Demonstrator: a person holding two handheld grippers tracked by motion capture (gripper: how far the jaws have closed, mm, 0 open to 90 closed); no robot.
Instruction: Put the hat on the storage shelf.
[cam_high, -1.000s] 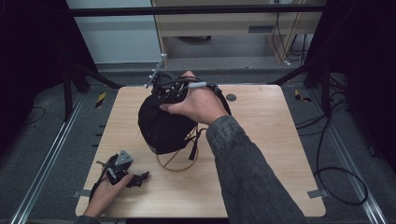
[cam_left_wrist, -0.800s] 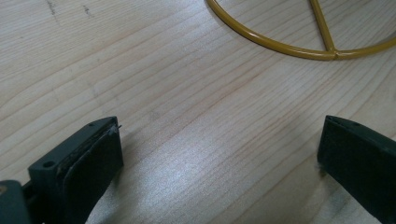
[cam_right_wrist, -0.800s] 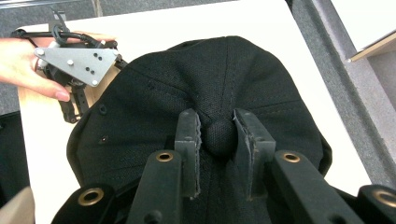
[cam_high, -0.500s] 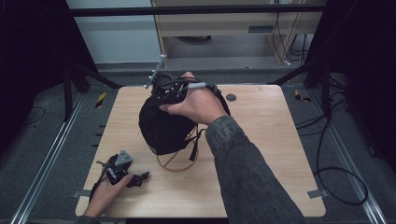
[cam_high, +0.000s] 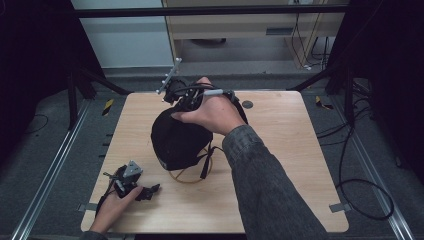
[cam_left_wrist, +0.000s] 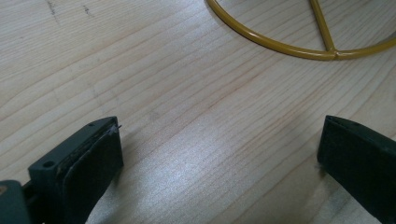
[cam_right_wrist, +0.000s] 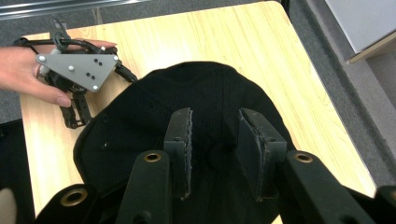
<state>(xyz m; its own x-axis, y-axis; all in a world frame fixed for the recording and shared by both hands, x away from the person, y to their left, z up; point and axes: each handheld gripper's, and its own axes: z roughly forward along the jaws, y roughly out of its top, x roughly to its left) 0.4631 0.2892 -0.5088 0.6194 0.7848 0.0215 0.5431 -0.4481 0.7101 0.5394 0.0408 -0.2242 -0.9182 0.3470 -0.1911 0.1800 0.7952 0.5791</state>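
A black cap (cam_high: 176, 142) sits on a yellow wire stand (cam_high: 186, 178) in the middle of the wooden table (cam_high: 280, 165). My right gripper (cam_high: 183, 107) hovers at the cap's far top, and a hand grips it from above. In the right gripper view its jaws (cam_right_wrist: 215, 116) stand a little apart over the cap's crown (cam_right_wrist: 140, 116), with nothing pinched between them. My left gripper (cam_high: 148, 190) lies open on the table at the front left, under a hand. Its wide-apart jaws (cam_left_wrist: 219, 140) face bare wood, with the stand's yellow ring (cam_left_wrist: 280, 44) just beyond.
A small dark round mark (cam_high: 247, 104) sits near the table's far edge. Metal rails run along the floor on both sides, and cables (cam_high: 360, 200) lie on the floor to the right. The left gripper's grey plate (cam_right_wrist: 77, 67) shows beyond the cap.
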